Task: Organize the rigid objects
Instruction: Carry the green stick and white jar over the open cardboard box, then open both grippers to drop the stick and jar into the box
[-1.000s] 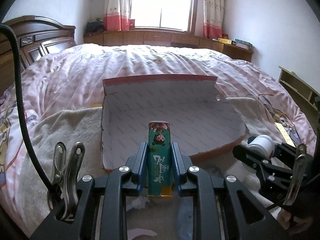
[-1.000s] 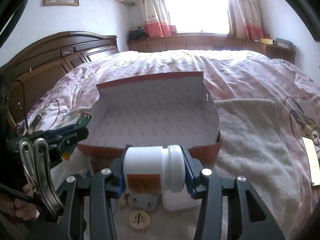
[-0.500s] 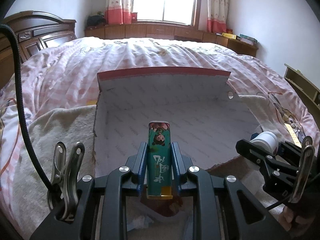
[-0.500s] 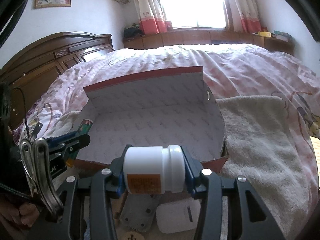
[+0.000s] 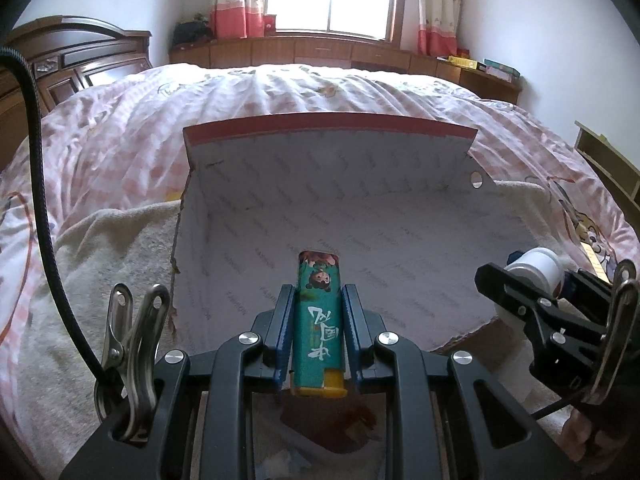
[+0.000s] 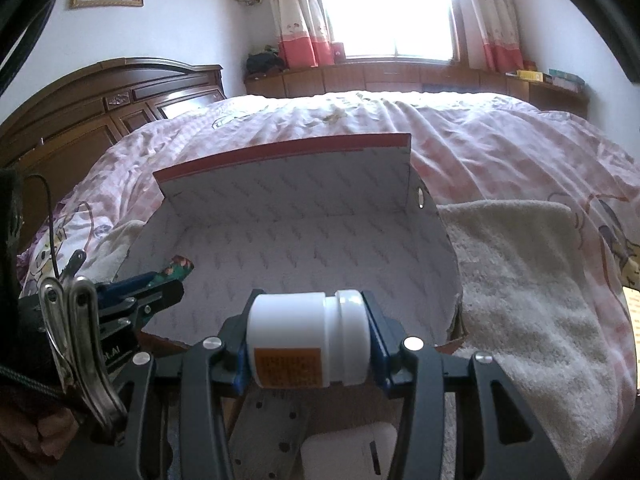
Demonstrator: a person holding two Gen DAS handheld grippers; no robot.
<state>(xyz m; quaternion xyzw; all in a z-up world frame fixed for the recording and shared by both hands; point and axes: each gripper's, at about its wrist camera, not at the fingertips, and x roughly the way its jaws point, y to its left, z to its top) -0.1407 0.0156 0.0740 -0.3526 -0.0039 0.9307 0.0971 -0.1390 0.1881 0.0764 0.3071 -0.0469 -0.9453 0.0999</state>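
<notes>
My left gripper (image 5: 318, 304) is shut on a green lighter (image 5: 318, 320) with a cartoon print and a yellow base, held upright over the near edge of the open cardboard box (image 5: 332, 160). My right gripper (image 6: 308, 312) is shut on a white plastic jar (image 6: 306, 340) with an orange label, lying sideways between the pads, just above the box's near rim (image 6: 452, 346). In the left wrist view the right gripper (image 5: 520, 276) with the white jar (image 5: 536, 266) shows at the right. The left gripper (image 6: 168, 286) with the lighter tip (image 6: 178, 266) appears at the left of the right wrist view.
The box sits on a cream towel (image 6: 520, 280) spread over a pink checked quilt (image 5: 280, 92). Below the right gripper lie a grey metal plate (image 6: 272, 432) and a white rounded case (image 6: 352, 456). A dark wooden headboard (image 6: 100, 108) stands to the left.
Both grippers have moved forward and slightly down toward the box, so it looms larger in each view. Their grips on the lighter and the jar are unchanged.
</notes>
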